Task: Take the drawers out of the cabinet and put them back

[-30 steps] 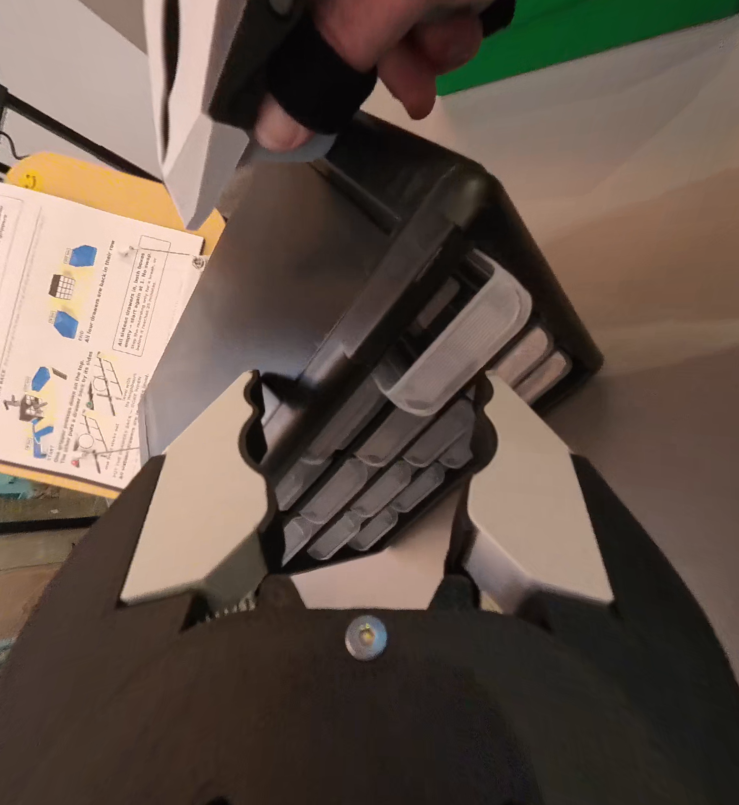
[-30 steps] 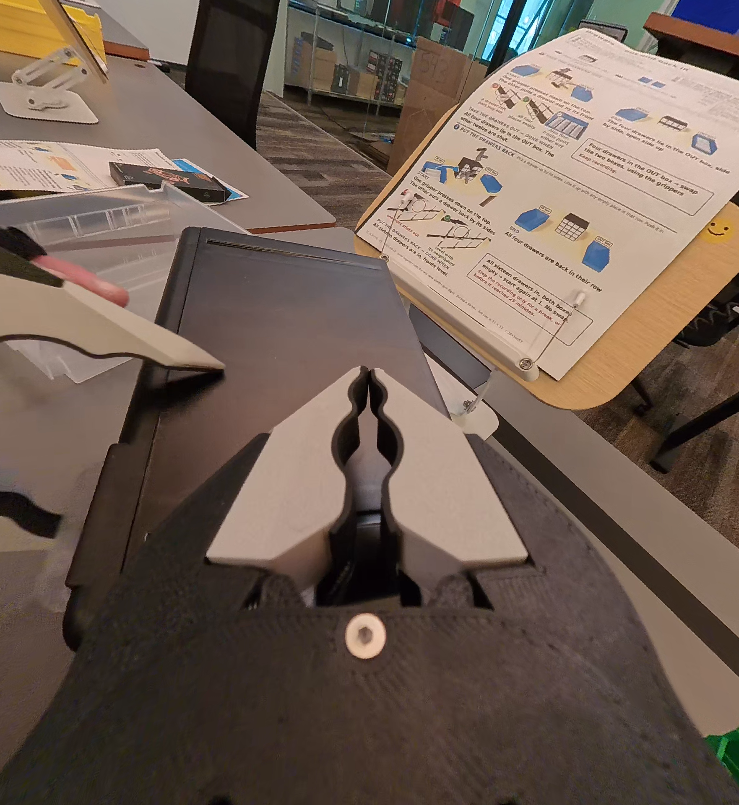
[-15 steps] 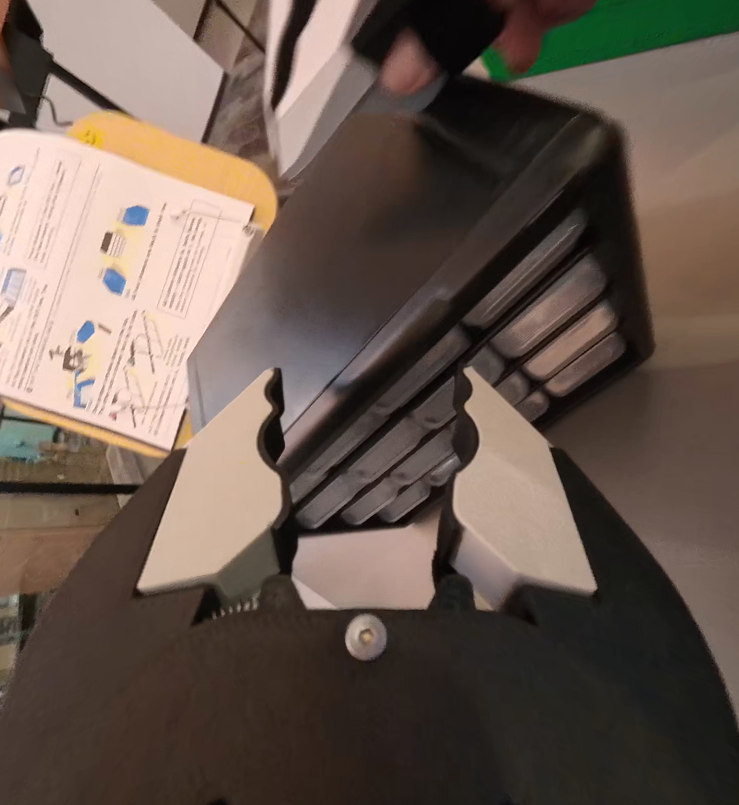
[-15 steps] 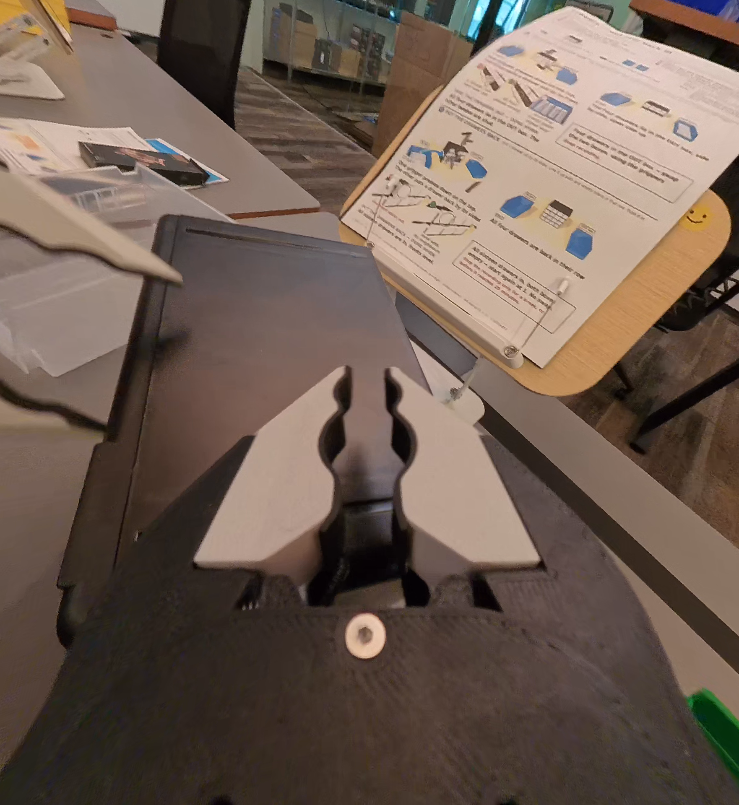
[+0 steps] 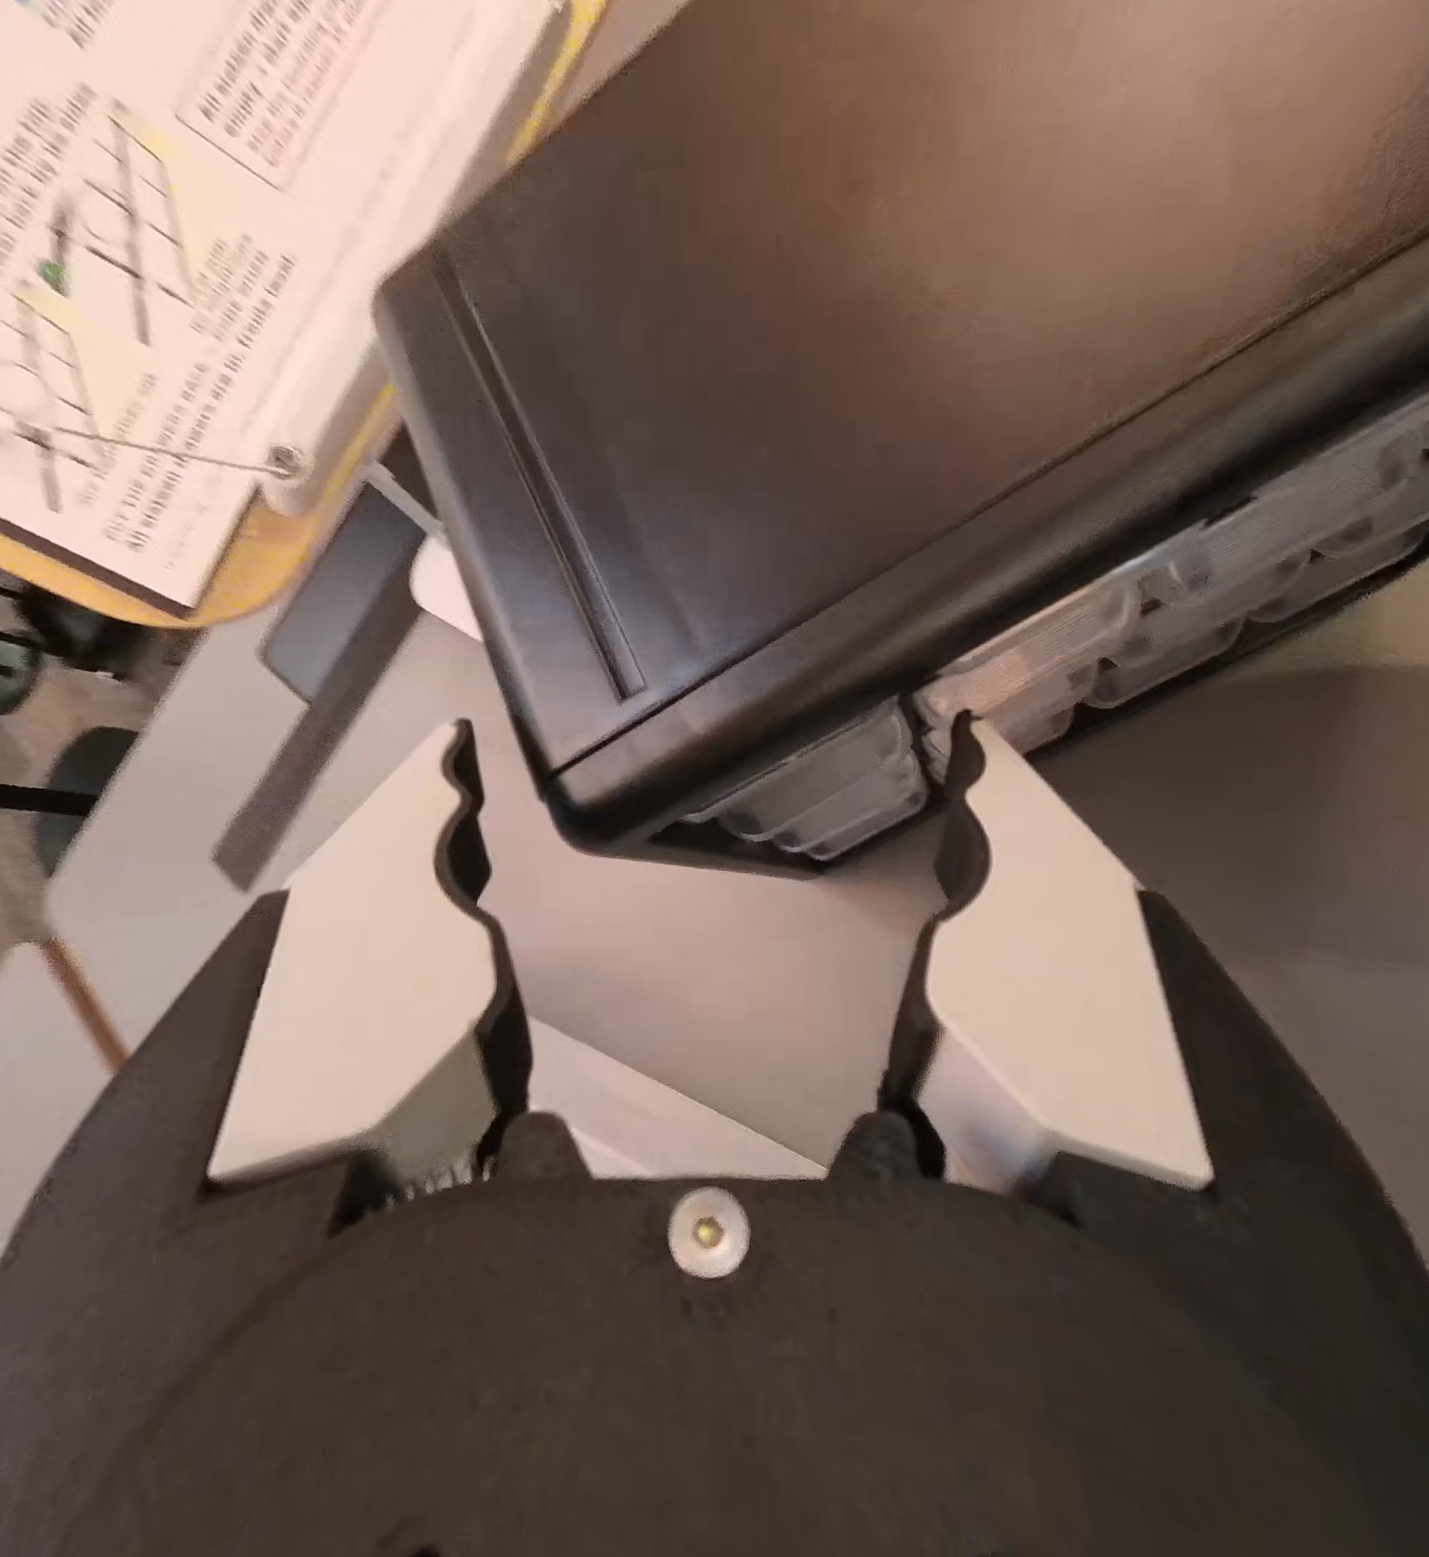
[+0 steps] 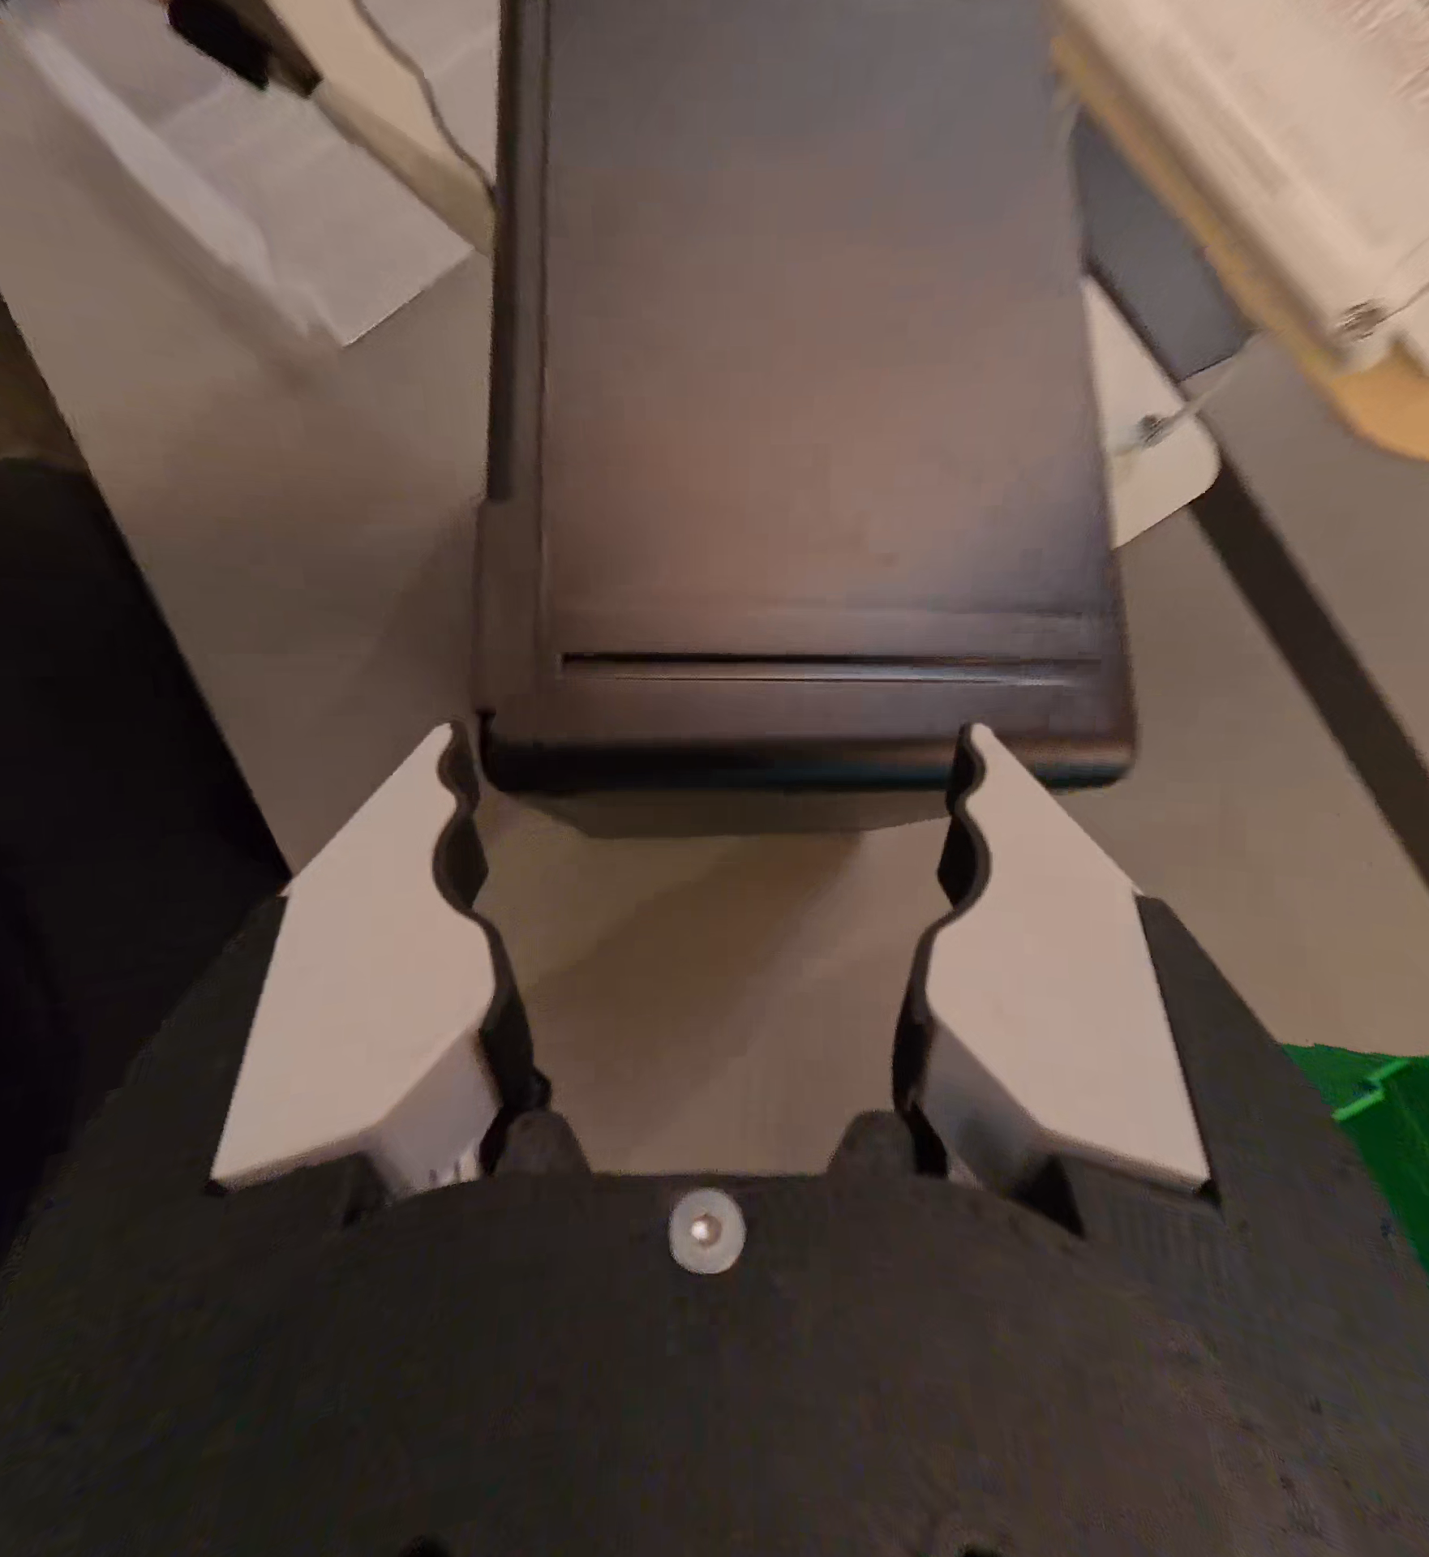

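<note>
Two grippers [image 5: 707, 741] [image 6: 707, 741] (jaws apart), black cabinet [image 6: 812, 379]

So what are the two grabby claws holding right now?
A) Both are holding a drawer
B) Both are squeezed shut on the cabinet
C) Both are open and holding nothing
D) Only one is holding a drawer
C: the left gripper and the right gripper each have their fingers spread wide with only bare table between them, just short of the black cabinet, whose clear drawers sit inside.
</note>
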A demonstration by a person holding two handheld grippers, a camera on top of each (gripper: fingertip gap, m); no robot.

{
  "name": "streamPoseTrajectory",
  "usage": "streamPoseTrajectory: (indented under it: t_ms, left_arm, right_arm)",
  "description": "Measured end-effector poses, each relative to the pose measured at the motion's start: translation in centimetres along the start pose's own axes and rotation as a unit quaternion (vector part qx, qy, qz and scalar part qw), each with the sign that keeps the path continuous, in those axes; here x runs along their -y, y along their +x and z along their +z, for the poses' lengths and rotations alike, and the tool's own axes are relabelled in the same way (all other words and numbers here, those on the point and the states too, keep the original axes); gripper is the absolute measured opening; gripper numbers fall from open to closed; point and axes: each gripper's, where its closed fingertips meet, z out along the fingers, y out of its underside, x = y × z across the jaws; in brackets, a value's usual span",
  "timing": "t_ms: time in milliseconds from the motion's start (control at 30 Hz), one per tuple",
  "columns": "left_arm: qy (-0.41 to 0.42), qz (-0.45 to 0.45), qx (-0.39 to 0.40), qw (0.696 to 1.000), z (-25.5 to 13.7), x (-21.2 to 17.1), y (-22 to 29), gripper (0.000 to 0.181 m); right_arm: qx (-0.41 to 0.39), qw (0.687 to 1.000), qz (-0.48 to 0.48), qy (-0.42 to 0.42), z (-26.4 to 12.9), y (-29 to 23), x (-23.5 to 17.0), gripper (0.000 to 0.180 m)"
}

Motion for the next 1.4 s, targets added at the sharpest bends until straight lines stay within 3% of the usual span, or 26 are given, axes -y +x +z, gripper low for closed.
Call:
streamPoseTrajectory:
  t_ms: [167,333,500,600,700,800,967,1100,1233,1400]
  left_arm:
    - [0.006,-0.014,-0.013,1.0,0.7,-0.3,0.5,0.103]
    - [0.016,-0.034,-0.021,0.999,-0.1,-0.2,1.0,0.085]
    - [-0.003,-0.02,-0.002,1.0,-0.5,-0.4,2.3,0.09]
    - [-0.007,-0.02,-0.003,1.0,-0.9,-0.4,3.0,0.09]
    - [0.028,-0.036,-0.029,0.999,-1.6,0.1,3.9,0.07]
    - [0.03,-0.045,-0.052,0.997,-1.3,-0.3,5.0,0.075]
    - [0.027,-0.036,-0.051,0.998,-0.9,-0.5,5.2,0.082]
    - [0.052,-0.042,-0.027,0.997,-3.5,-0.2,2.9,0.073]
    - [0.028,-0.061,0.029,0.997,-6.4,-2.8,-0.4,0.07]
    - [-0.03,-0.106,0.114,0.987,-10.2,-10.1,-4.7,0.069]
  right_arm:
    - [-0.038,0.997,-0.013,-0.07,1.4,-0.5,-0.9,0.116]
    - [-0.082,0.991,-0.03,-0.1,1.9,0.8,-1.5,0.119]
    - [-0.089,0.992,-0.043,-0.078,2.1,2.4,-1.7,0.118]
    - [-0.097,0.992,-0.043,-0.066,2.0,3.6,-2.0,0.104]
    - [-0.117,0.99,-0.022,-0.077,1.9,5.4,-3.1,0.085]
    - [-0.136,0.985,-0.043,-0.093,2.9,6.1,-4.1,0.095]
    - [-0.118,0.99,-0.021,-0.075,2.5,6.0,-3.9,0.083]
    - [-0.122,0.991,-0.011,-0.056,0.8,6.7,-4.0,0.081]
    - [-0.146,0.988,0.021,-0.045,-1.6,8.8,-5.7,0.082]
    - [-0.188,0.978,0.085,-0.028,-5.6,12.2,-9.1,0.083]
